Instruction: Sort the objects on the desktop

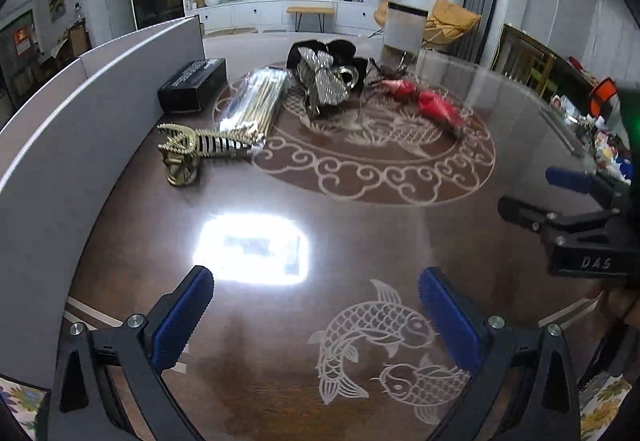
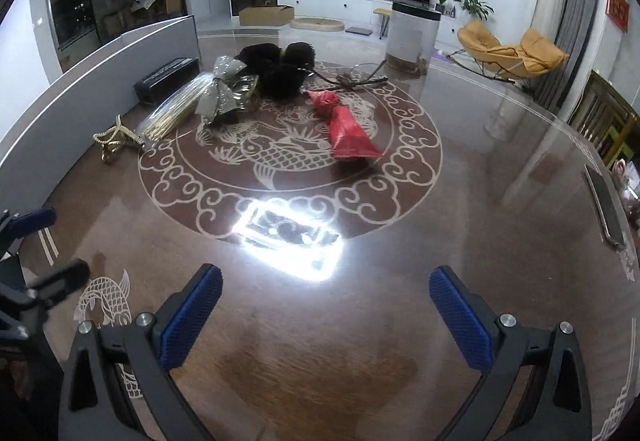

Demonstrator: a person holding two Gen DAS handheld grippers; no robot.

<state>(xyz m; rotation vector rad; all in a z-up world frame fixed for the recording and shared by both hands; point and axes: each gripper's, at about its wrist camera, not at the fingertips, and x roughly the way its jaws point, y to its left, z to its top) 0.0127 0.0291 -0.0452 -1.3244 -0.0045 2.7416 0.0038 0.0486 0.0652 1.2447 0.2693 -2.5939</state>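
On the round glass-topped table (image 1: 360,241) lie a black box (image 1: 193,84), a clear pack of gold sticks (image 1: 253,101), a gold striped ornament (image 1: 188,149), a silver ribbon bundle (image 1: 326,81) against black fluffy items (image 2: 276,67), and a red bag (image 2: 346,129). My left gripper (image 1: 316,297) is open over bare table near the front edge, nothing between its blue pads (image 1: 182,321). My right gripper (image 2: 326,297) is open too, empty, well short of the objects. The right gripper also shows at the right edge of the left wrist view (image 1: 560,197).
A grey partition wall (image 1: 60,145) curves along the table's left side. A lamp's bright glare (image 2: 290,237) reflects off the glass. A phone-like flat item (image 2: 604,207) lies at the table's right rim. Clutter (image 1: 592,129) sits beyond the table's right edge.
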